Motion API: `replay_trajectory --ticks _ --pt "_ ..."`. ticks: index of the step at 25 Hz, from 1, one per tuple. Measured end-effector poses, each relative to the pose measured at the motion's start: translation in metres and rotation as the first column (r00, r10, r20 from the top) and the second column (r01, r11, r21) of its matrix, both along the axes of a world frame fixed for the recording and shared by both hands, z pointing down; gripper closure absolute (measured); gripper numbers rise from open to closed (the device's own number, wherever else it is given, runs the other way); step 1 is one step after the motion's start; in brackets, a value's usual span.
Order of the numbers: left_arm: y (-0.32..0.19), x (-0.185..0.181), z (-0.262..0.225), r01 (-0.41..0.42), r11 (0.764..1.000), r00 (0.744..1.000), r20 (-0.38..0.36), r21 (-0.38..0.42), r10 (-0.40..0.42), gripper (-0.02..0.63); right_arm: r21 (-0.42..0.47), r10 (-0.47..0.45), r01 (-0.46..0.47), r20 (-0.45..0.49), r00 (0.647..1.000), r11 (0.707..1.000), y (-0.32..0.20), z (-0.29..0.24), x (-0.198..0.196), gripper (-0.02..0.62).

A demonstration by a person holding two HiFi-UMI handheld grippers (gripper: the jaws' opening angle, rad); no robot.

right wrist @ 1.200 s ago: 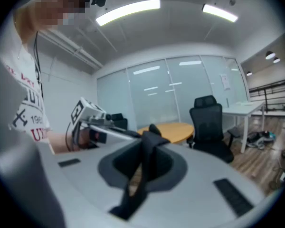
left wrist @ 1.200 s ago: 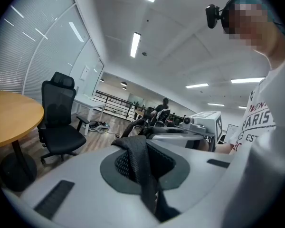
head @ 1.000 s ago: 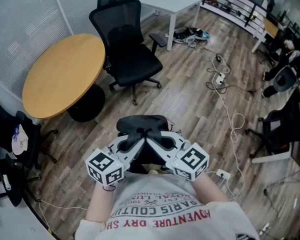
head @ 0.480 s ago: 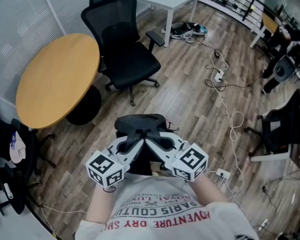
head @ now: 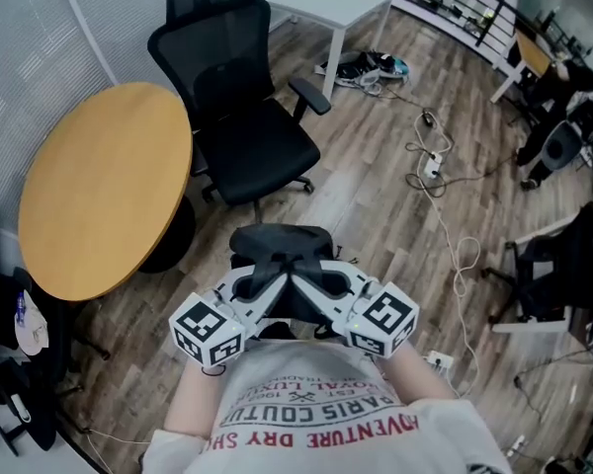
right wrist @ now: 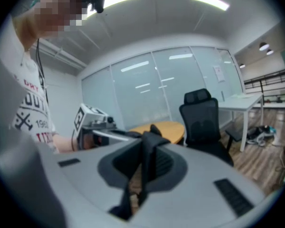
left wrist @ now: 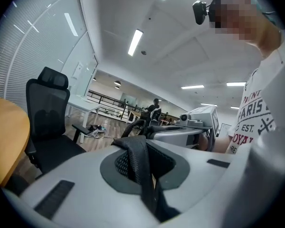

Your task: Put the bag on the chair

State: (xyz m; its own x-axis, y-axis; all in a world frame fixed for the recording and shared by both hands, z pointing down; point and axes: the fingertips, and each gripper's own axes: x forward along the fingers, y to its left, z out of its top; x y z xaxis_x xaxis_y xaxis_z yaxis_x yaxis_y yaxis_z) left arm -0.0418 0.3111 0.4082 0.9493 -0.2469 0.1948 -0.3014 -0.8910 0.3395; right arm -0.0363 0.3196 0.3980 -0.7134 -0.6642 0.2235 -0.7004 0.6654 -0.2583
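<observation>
Though the black fabric bag (head: 280,242) hangs in front of the person's chest, well short of the black mesh office chair (head: 247,131) ahead, its contents cannot be seen; only its dark top shows beyond the jaws. The left hand-held gripper (head: 269,282) is clenched on one black webbing strap (left wrist: 138,158), and the right hand-held gripper (head: 318,282) on the second strap (right wrist: 149,153). Both point almost level, side by side, with their tips converging.
</observation>
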Motion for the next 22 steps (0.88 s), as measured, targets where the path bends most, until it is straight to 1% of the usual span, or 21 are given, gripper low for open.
replay_trajectory --ticks 3,5,8,11,13,17,20,22 --pt "-0.030 0.003 -0.001 -0.023 0.999 1.000 0.006 0.024 0.023 0.561 0.014 0.008 -0.008 -0.005 1.000 1.000 -0.030 0.000 0.003 0.549" --pt "-0.050 0.004 0.000 -0.020 0.999 1.000 0.016 0.028 0.020 0.561 0.010 0.016 -0.016 -0.002 1.000 1.000 -0.051 0.001 0.005 0.549" --pt "-0.081 0.009 0.002 0.005 1.000 1.000 0.024 0.017 -0.006 0.561 -0.004 0.015 -0.015 0.000 1.000 1.000 -0.081 0.004 0.010 0.549" --pt "-0.113 0.017 0.004 0.043 0.999 0.999 0.025 0.011 -0.043 0.561 -0.007 -0.009 0.009 0.007 1.000 1.000 -0.112 0.006 0.018 0.549" --pt "-0.137 0.024 0.007 0.075 0.997 0.997 0.029 0.006 -0.075 0.561 -0.001 -0.043 0.043 -0.002 0.999 0.999 -0.137 0.009 0.025 0.549" --pt "-0.190 0.043 0.013 0.143 0.990 0.989 0.048 -0.005 -0.143 0.561 -0.008 -0.142 0.142 -0.022 0.990 0.990 -0.191 0.015 0.044 0.549" --pt "-0.227 0.058 0.018 0.221 0.975 0.974 0.056 -0.017 -0.220 0.561 -0.025 -0.233 0.233 -0.008 0.972 0.972 -0.226 0.020 0.059 0.549" --pt "-0.251 0.070 0.021 0.278 0.960 0.959 0.063 -0.029 -0.276 0.561 -0.032 -0.307 0.306 -0.011 0.952 0.951 -0.247 0.023 0.071 0.549"
